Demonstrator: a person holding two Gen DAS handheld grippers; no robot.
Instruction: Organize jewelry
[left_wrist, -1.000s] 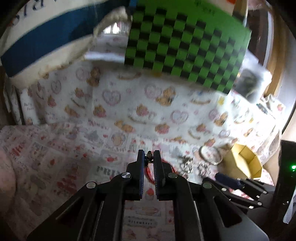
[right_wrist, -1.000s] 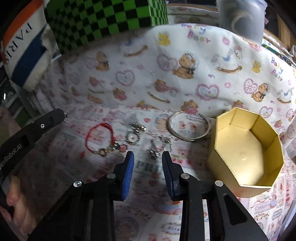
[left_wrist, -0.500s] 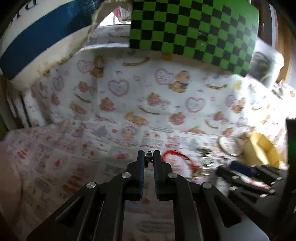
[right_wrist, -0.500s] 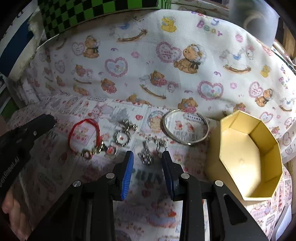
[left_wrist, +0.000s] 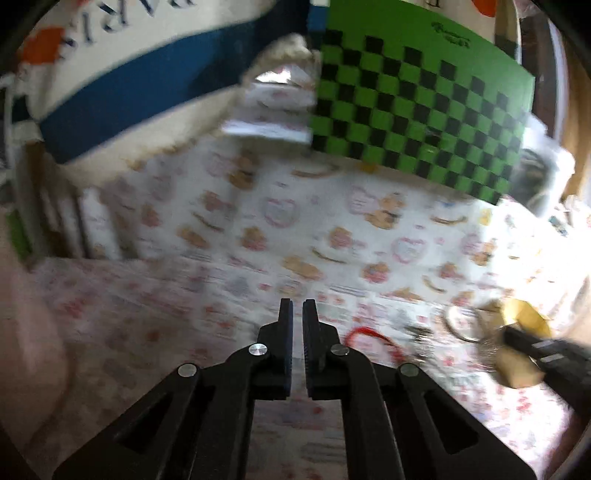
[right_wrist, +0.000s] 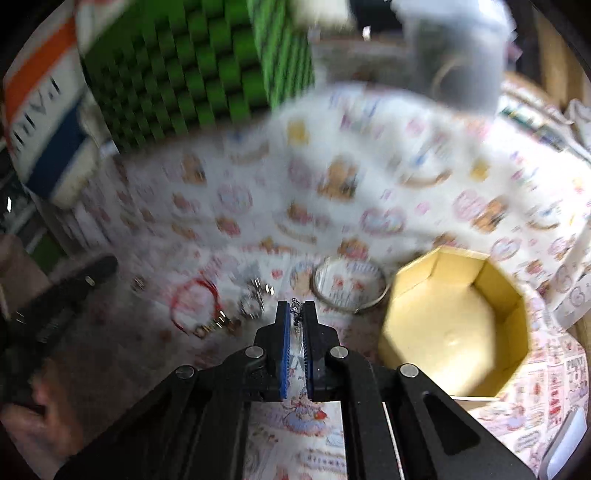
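Observation:
My right gripper (right_wrist: 296, 307) is shut on a small silver chain piece (right_wrist: 295, 305) and holds it just above the printed cloth. On the cloth to its left lie a red cord bracelet (right_wrist: 195, 306) and a silver ring charm (right_wrist: 253, 304). A silver bangle (right_wrist: 349, 291) lies behind them, and an open gold octagonal box (right_wrist: 454, 325) stands to the right. My left gripper (left_wrist: 297, 307) is shut with nothing visible between its tips. To its right, blurred, are the red bracelet (left_wrist: 369, 338), the bangle (left_wrist: 461, 325) and the box (left_wrist: 524, 321).
A green and black checkered box (left_wrist: 417, 103) and a striped cushion (left_wrist: 129, 74) stand at the back. A clear plastic jar (right_wrist: 458, 55) sits at the back right. A bear-print cloth (right_wrist: 332, 184) rises behind the jewelry. A hand (right_wrist: 22, 406) holds the left gripper.
The right gripper's jaws closed on the silver chain piece and rose with it. The small dark thing seen between the left gripper's tips no longer shows there.

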